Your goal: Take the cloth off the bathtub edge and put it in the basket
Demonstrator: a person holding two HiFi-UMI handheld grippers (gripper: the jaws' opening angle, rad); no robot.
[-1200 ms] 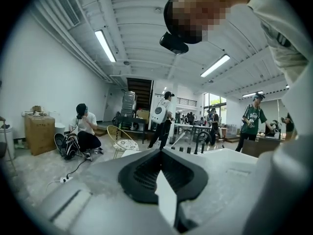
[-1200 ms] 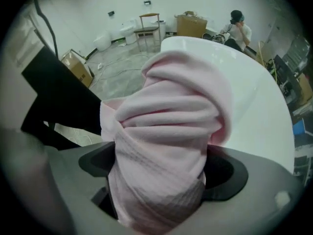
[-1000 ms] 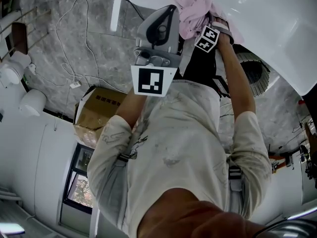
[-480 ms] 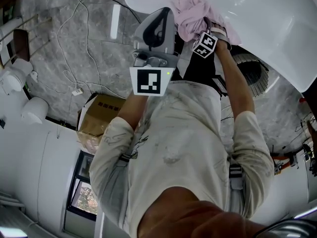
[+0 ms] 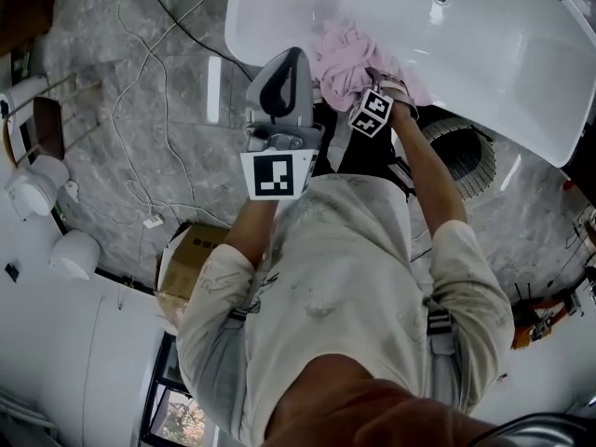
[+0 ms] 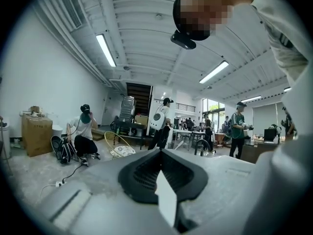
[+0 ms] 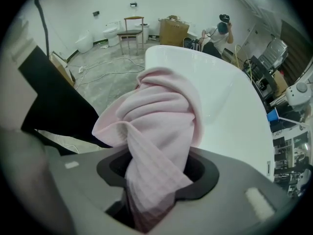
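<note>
The pink cloth [image 5: 343, 56] lies bunched on the rim of the white bathtub [image 5: 484, 54]. My right gripper [image 5: 365, 89] reaches into the cloth. In the right gripper view a twisted fold of the cloth [image 7: 161, 126] runs down between the jaws of the right gripper [image 7: 146, 202], which are closing and pinch it. The bathtub rim [image 7: 230, 106] curves away behind the cloth. My left gripper [image 5: 282, 80] hangs just left of the cloth, jaws together with nothing in them. In the left gripper view the left gripper [image 6: 165, 192] points up into the room. A ribbed round basket [image 5: 466, 152] stands on the floor below the tub.
Cables [image 5: 158, 82] trail over the grey stone floor to the left. A cardboard box [image 5: 191, 259] sits near the person's left elbow. White fixtures [image 5: 37, 189] stand at the far left. In the left gripper view several people [image 6: 83, 136] stand or crouch in the room.
The cloth is now gathered into the right gripper, whose jaws have come together around a fold. The head view has shifted, so more of the tub shows.
</note>
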